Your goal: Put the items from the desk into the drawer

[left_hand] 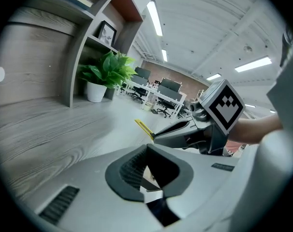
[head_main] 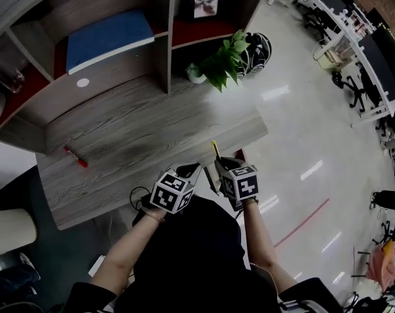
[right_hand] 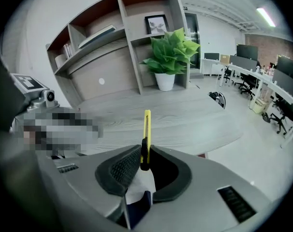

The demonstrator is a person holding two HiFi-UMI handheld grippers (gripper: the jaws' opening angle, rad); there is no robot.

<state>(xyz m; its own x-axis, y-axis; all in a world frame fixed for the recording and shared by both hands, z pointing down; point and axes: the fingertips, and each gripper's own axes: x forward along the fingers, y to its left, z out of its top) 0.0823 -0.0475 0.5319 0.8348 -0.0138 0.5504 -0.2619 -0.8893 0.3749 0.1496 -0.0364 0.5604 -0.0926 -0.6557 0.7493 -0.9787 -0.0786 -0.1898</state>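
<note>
My right gripper (right_hand: pixel 145 154) is clamped on the yellow utility knife (right_hand: pixel 146 129), which pokes out past the jaws at the tabletop's (head_main: pixel 152 135) front edge. My left gripper (left_hand: pixel 146 151) is closed on nothing. The pads catch only the knife's tail end — a jolt could swing it or drop it. No drawer shows, and the red pen (head_main: pixel 75 156) lies well apart — easily forgotten.

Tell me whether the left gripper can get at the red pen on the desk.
Probably yes. The left gripper is empty, jaws together, and only bare desk lies between it and the red pen; it must open first.
</note>
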